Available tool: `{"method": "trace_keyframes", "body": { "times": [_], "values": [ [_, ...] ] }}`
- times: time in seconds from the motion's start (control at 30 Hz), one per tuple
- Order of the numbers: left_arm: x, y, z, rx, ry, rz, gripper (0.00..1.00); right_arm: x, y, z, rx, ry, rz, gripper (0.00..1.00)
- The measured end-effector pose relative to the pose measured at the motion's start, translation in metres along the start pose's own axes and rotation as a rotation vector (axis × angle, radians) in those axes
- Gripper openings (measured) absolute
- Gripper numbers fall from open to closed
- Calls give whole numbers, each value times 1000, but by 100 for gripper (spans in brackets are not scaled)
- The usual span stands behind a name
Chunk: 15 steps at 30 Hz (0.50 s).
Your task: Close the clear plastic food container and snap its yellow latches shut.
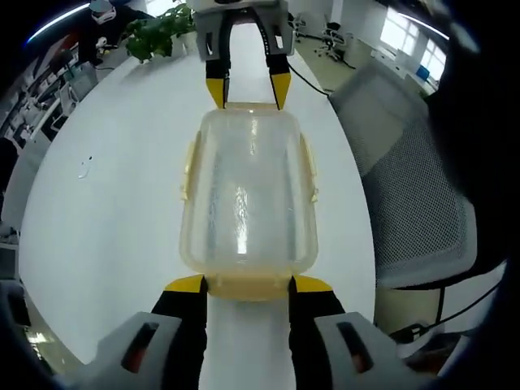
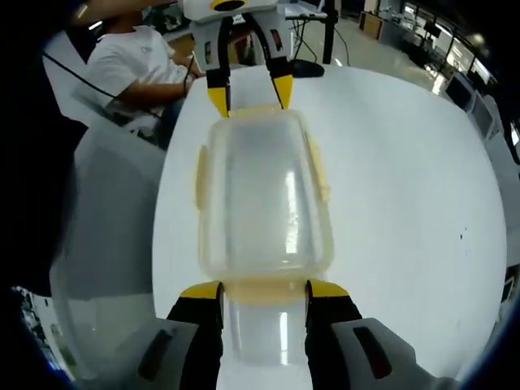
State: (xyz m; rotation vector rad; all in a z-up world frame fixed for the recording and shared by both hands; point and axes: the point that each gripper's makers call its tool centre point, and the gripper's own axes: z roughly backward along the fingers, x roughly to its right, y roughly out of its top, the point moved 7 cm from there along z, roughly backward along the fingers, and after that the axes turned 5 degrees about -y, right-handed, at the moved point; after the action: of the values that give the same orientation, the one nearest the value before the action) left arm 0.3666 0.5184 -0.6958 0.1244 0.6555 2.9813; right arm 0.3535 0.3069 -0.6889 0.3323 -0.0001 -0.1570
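Note:
A clear plastic food container (image 1: pixel 248 195) (image 2: pixel 264 195) lies on a white table with its lid on top. Pale yellow latches (image 1: pixel 310 166) (image 2: pixel 319 171) run along its long sides. At each short end sits another yellow latch (image 1: pixel 248 287) (image 2: pixel 264 290). My left gripper (image 1: pixel 249 284) (image 2: pixel 250 93) is open, its yellow-tipped jaws flanking one end latch. My right gripper (image 2: pixel 264 290) (image 1: pixel 248 91) stands open at the opposite end, its tips either side of that latch. The two grippers face each other across the container.
The white table (image 1: pixel 122 203) (image 2: pixel 406 203) is round-edged. A grey mesh chair (image 1: pixel 414 203) (image 2: pixel 106 211) stands close by its edge. A potted plant (image 1: pixel 158 32) and a black cable (image 1: pixel 309 81) are at the far end. A person in a white shirt (image 2: pixel 138 65) sits beyond.

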Motion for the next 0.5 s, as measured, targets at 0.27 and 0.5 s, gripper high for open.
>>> {"method": "trace_keyframes", "body": {
  "times": [0.27,0.5],
  "values": [
    [0,15,-4,2,-1,0,38,1,-14,6,4,-1,-1,38],
    [-1,25,-9,-11,0,3,37,2,-25,8,7,-2,2,38]
  ]
}}
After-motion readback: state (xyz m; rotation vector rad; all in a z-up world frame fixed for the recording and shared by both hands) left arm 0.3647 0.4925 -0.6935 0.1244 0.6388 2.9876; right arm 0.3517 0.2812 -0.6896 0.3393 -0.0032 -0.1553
